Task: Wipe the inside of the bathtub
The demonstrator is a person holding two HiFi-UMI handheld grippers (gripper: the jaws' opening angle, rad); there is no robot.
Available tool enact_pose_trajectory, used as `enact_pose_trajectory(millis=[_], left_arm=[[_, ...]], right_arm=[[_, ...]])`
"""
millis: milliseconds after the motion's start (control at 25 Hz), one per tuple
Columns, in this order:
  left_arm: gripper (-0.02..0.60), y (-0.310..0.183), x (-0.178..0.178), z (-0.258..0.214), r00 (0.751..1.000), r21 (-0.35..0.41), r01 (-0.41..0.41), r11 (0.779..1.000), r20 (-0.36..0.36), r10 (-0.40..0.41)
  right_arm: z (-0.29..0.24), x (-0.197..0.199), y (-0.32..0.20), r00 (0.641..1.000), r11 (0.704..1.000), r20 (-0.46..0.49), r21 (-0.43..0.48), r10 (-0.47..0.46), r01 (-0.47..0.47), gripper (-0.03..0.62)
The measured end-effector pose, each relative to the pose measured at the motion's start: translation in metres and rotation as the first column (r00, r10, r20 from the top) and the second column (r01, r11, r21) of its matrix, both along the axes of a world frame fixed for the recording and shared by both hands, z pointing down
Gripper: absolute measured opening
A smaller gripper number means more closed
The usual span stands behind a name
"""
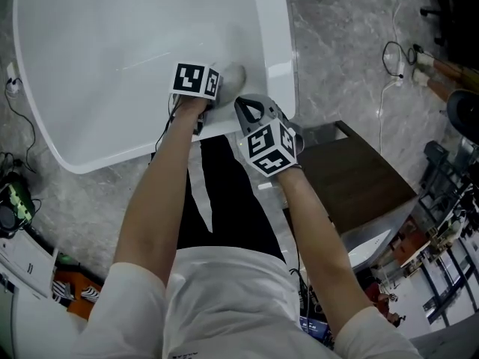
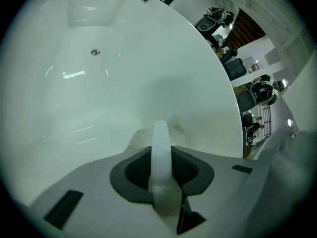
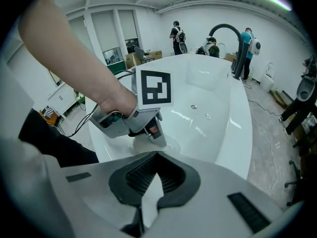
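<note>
My left gripper is clenched on a white cloth, held against the inside wall of the bathtub near its rim. My right gripper is closed and empty, just above that rim. The gripper cubes carry black-and-white square markers.

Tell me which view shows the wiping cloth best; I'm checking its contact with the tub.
Right gripper view: the cloth sits bunched under the left gripper against the bathtub wall. Left gripper view shows only its clamped strip; head view, a blurry patch.
</note>
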State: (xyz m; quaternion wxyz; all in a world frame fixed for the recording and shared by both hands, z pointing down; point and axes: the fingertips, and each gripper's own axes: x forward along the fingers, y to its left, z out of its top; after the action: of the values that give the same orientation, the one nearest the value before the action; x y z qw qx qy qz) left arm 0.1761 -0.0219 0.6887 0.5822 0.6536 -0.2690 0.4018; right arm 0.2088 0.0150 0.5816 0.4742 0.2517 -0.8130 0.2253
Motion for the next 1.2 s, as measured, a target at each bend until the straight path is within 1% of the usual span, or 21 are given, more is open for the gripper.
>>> enact_pose_trajectory(millis=[240, 440, 800, 1200], left_arm=[[0.101, -0.002, -0.007, 0.011, 0.999, -0.009, -0.032, 0.999, -0.011, 0.032], [0.101, -0.003, -0.023, 0.023, 0.999, -0.018, -0.05, 0.999, -0.002, 0.05], [0.101, 0.002, -0.059, 0.022, 0.999, -0.024, -0.031, 0.999, 0.022, 0.032], [0.101, 0.01, -0.124, 0.022, 0.998, -0.026, -0.008, 1.0, 0.06, 0.01]], right_arm=[[0.004, -0.011, -0.003, 1.0, 0.999, -0.011, 0.017, -0.027, 0.027, 0.02], [0.01, -0.023, -0.01, 0.999, 0.999, -0.009, 0.025, -0.045, 0.045, 0.02], [0.012, -0.047, -0.01, 0.996, 0.996, 0.001, 0.026, -0.089, 0.089, 0.02], [0.013, -0.089, -0.005, 0.99, 0.99, 0.014, 0.026, -0.138, 0.137, 0.02]])
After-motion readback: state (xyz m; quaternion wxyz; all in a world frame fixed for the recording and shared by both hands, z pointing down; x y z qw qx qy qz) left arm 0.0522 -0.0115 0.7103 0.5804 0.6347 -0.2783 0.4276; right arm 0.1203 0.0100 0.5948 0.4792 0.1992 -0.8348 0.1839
